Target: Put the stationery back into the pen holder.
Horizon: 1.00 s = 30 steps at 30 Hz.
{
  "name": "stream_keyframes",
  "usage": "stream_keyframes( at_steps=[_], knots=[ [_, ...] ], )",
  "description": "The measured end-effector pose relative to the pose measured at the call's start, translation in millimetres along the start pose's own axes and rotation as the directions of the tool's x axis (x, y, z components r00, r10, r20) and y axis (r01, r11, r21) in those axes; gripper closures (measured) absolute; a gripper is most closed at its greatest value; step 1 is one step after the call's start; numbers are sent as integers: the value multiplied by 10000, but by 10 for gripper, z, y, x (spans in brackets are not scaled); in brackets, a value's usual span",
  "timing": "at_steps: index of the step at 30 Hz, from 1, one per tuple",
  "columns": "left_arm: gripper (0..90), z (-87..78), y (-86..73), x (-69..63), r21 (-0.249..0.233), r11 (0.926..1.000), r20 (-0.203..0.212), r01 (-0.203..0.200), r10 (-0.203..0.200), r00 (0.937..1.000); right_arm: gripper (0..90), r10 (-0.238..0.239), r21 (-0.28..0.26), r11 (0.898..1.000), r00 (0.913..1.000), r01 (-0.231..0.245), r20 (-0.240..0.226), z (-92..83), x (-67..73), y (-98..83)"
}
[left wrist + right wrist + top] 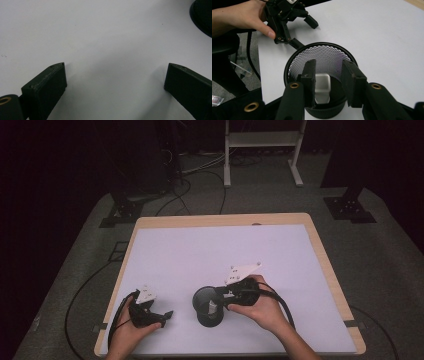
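The cup point(322, 57) is black wire mesh with a smooth solid rim, the block point(322, 87) inside it looks like smooth pale plastic, the table point(320, 250) shows a light wood edge under a matt white sheet point(210, 255), and the jaws are matt black plastic.

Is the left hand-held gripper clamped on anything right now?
No. In the left gripper view the left hand-held gripper has its jaws spread wide over the bare white table, with nothing between them.
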<state>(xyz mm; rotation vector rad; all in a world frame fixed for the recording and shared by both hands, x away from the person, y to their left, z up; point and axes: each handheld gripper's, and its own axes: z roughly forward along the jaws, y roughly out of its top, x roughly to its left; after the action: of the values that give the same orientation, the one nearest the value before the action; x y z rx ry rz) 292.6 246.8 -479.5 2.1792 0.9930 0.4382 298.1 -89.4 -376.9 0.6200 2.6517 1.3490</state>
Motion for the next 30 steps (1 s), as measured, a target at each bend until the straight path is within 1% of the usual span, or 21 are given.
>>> stream_keyframes(
  at_steps=[6,15,20,22,28,30],
  knots=[
    [33,1,0,0,-7,10000,3,13,-13,10000,597,131,-155,9998,9994,-127,316,-109,-61,-75],
    [33,3,-1,0,-30,10000,-1,22,-22,10000,504,454,-301,9986,9957,-431,804,-289,-176,-198],
    [33,3,-1,-1,-35,10000,-5,16,-16,10000,447,632,-442,9973,9905,-582,1222,-399,-226,-291],
    [33,3,-1,-1,-36,10000,-4,18,-18,10000,427,779,-482,9962,9874,-719,1376,-440,-242,-339],
    [33,2,-1,1,-38,10000,-21,-23,22,10000,370,991,-529,9945,9780,-909,1837,-538,-312,-538],
    [33,2,-1,1,-37,10000,-12,-21,21,10000,353,1120,-482,9934,9738,-1044,1980,-569,-335,-614]
  ],
)
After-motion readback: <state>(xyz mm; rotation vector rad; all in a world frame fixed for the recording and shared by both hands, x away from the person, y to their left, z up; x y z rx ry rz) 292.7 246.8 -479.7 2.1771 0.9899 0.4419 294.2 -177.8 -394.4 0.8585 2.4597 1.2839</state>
